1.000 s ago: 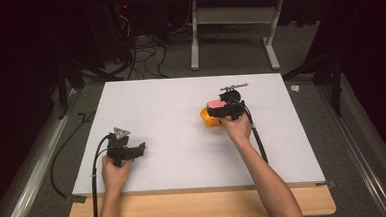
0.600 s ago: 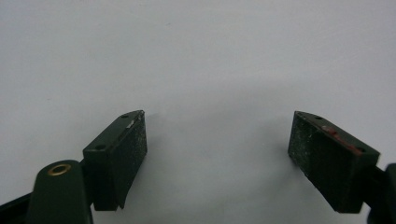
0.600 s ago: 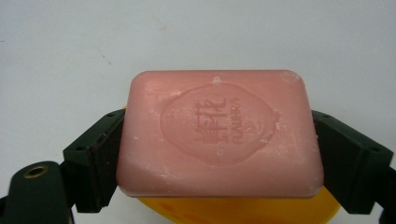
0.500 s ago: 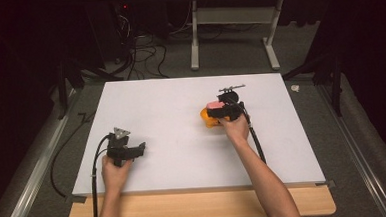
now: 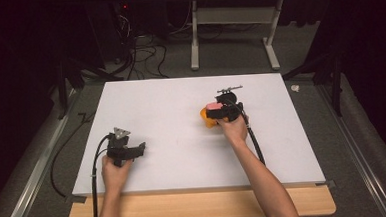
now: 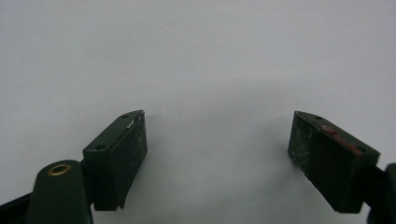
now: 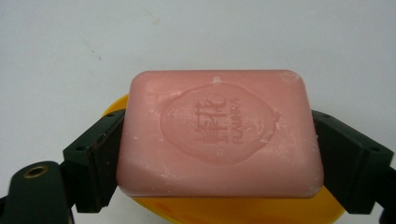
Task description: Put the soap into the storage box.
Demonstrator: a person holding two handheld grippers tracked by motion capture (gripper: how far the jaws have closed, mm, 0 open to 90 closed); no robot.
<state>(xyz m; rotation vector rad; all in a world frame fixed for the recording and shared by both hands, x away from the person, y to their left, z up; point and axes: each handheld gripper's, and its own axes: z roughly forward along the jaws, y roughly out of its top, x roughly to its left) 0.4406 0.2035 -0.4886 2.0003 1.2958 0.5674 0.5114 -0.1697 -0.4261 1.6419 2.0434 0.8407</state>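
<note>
A pink bar of soap (image 7: pixel 219 135) with a stamped oval mark sits between the two jaws of my right gripper (image 7: pixel 219 154), and both pads press on its short ends. Under it lies a yellow-orange dish (image 7: pixel 233 210), partly hidden by the soap. From above, the soap (image 5: pixel 214 107) and the dish (image 5: pixel 207 116) show right of the table's middle, with the right gripper (image 5: pixel 220 112) held over them. My left gripper (image 5: pixel 139 149) rests near the table's front left, its jaws spread wide over bare white surface (image 6: pixel 219 140) with nothing between them.
The white table top (image 5: pixel 180 99) rests on a wooden board (image 5: pixel 196 208). A small dark metal tool (image 5: pixel 229 90) lies just behind the right gripper. Black cables trail from both grippers towards the front edge. Desk legs and cables stand on the floor behind.
</note>
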